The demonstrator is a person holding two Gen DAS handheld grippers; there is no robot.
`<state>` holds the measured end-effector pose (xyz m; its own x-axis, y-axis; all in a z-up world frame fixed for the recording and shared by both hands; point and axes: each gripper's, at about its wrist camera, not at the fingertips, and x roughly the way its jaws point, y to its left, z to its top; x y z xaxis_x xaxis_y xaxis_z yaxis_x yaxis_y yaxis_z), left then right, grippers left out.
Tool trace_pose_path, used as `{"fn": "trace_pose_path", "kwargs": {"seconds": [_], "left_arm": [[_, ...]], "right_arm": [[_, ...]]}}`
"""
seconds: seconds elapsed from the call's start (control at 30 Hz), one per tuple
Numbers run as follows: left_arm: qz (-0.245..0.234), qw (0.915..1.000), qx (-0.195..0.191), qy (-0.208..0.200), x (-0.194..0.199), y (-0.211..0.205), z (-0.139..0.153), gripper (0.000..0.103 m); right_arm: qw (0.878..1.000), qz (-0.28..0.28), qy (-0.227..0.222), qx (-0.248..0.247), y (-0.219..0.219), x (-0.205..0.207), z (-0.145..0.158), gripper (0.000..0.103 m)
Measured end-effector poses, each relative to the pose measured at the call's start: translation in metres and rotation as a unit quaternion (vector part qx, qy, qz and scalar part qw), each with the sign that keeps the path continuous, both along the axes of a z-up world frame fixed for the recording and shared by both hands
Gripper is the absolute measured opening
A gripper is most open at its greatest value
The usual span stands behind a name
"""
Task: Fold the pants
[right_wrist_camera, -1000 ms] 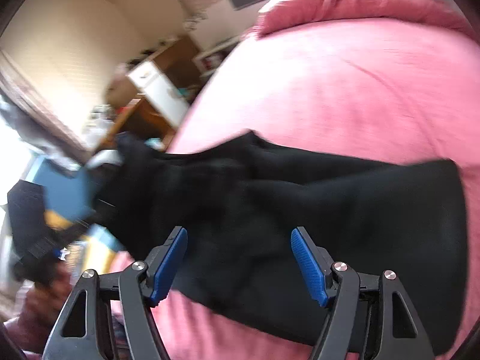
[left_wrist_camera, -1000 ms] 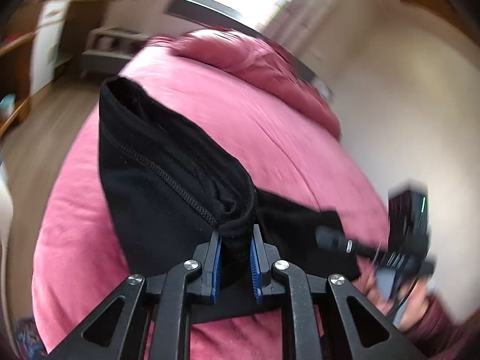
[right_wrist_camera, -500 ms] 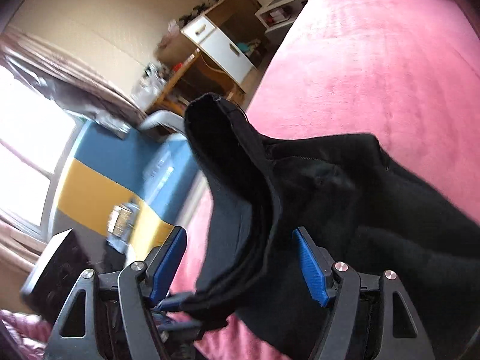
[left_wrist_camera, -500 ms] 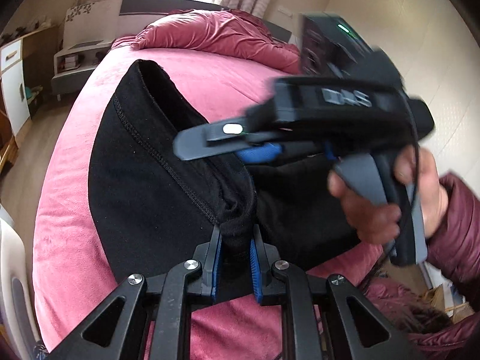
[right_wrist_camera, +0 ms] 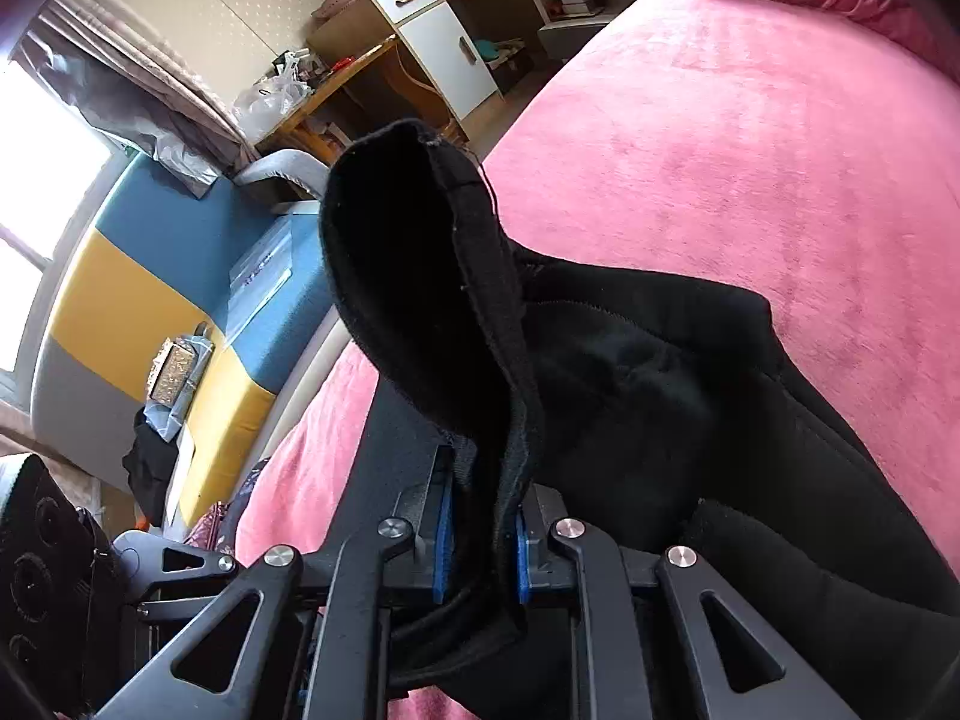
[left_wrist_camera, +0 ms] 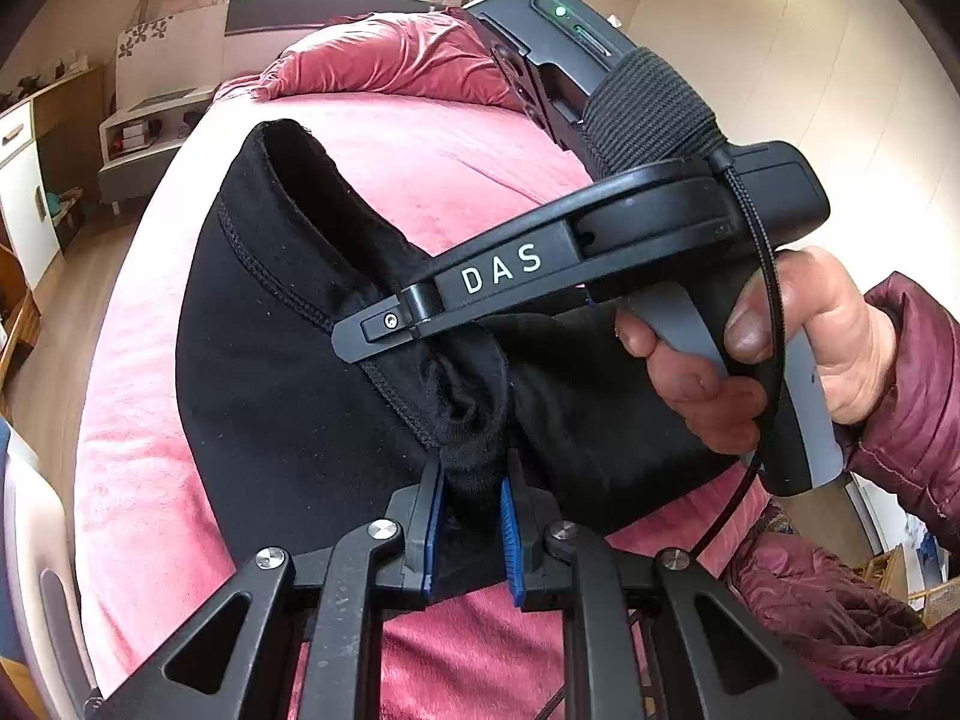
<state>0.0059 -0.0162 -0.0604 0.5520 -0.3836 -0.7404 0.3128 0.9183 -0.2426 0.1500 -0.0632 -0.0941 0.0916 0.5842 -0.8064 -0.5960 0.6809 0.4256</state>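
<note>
Black pants are lifted in a bunch over the pink bed cover. My left gripper is shut on a thick gathered fold of them, stitched hem to its left. The right tool crosses just above, held by a hand; one of its fingers lies against the cloth. In the right wrist view, my right gripper is closing, and its blue pads press a doubled edge of the pants. An upright flap of the cloth stands before the camera. The rest drapes onto the bed.
A pink pillow lies at the head of the bed under a window. A low shelf unit and a white-doored cabinet with a cluttered desk stand beside the bed. A blue and yellow sofa sits at the left. A maroon sleeve is at the right.
My right gripper came in over the pants and its jaws went from wide apart to closed on the fabric edge. The left gripper kept its hold, shifting and rolling slightly.
</note>
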Motion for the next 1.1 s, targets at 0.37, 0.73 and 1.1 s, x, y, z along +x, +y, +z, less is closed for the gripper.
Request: {"fn": "trace_pose_path", "kwargs": {"seconds": [0.37, 0.73, 1.1], "left_arm": [[-0.012, 0.9999, 0.007, 0.007, 0.003, 0.004, 0.007, 0.029], [0.074, 0.9826, -0.170, 0.016, 0.008, 0.130, 0.029, 0.033], [0.188, 0.9628, -0.186, 0.057, 0.021, 0.174, -0.012, 0.033]], "right_arm": [[0.999, -0.034, 0.019, 0.035, -0.028, -0.006, 0.005, 0.014], [0.994, -0.066, 0.030, 0.077, -0.051, -0.012, 0.019, 0.014], [0.987, -0.050, 0.004, 0.155, -0.042, -0.031, 0.085, 0.013]]}}
